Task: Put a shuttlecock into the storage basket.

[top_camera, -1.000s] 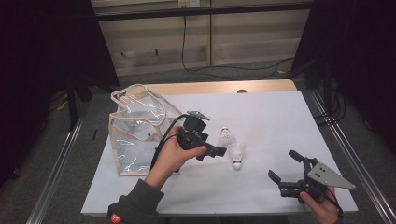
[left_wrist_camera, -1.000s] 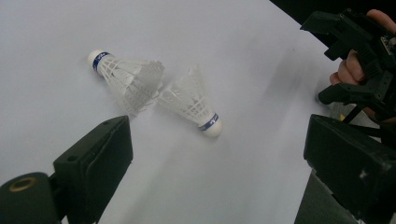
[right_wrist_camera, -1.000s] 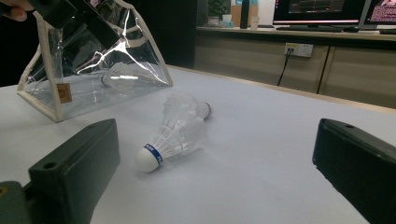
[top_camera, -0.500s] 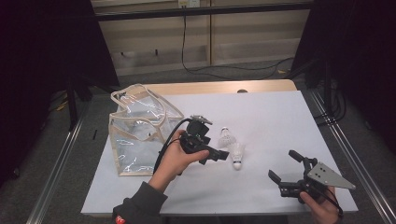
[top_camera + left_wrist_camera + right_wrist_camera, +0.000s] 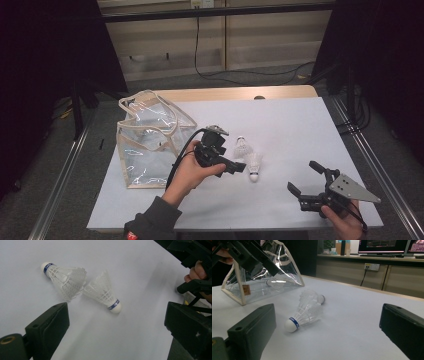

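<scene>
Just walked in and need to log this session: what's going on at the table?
A person holds a hand-held gripper in each hand over a white table. The left hand-held gripper, jaws open, hovers by two shuttlecocks lying side by side, gripping neither. The right hand-held gripper is open and apart from them. A clear bag stands to the left.

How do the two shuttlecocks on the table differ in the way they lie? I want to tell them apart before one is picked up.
The near shuttlecock points its cork toward the person's edge; the far shuttlecock points its cork away. The near one lies closer to the open left gripper; the far one lies nearer the clear bag. Both are white with a blue band, on their sides, skirts almost meeting.
</scene>
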Demonstrator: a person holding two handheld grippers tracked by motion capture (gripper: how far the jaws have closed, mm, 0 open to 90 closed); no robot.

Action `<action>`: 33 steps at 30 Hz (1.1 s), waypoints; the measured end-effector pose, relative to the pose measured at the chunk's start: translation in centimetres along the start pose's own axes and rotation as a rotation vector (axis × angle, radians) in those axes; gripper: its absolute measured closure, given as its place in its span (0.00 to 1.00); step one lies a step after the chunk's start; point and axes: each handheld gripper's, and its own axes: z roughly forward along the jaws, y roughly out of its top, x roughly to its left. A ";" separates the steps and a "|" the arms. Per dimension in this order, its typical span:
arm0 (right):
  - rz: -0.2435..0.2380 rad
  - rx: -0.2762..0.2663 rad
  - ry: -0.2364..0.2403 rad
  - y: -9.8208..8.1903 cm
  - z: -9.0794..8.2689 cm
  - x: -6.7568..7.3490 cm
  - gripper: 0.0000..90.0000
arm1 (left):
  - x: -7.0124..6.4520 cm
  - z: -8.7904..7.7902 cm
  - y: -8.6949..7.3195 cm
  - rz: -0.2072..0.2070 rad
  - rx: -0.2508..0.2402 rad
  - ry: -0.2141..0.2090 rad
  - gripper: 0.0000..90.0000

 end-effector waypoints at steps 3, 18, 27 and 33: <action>0.001 0.000 0.000 0.0 0.0 0.0 0.01 | 0.0 0.2 -0.1 -0.004 0.001 0.002 0.07; -0.002 0.002 0.002 0.0 0.0 0.0 0.01 | -0.2 1.2 -0.4 -0.007 0.010 0.020 0.07; -0.004 0.001 -0.001 0.0 -0.1 -0.1 0.01 | -0.1 1.9 -0.8 -0.013 0.013 0.033 0.08; -0.001 0.002 -0.001 0.0 -0.1 0.0 0.01 | -0.2 2.3 -0.9 -0.013 0.021 0.043 0.08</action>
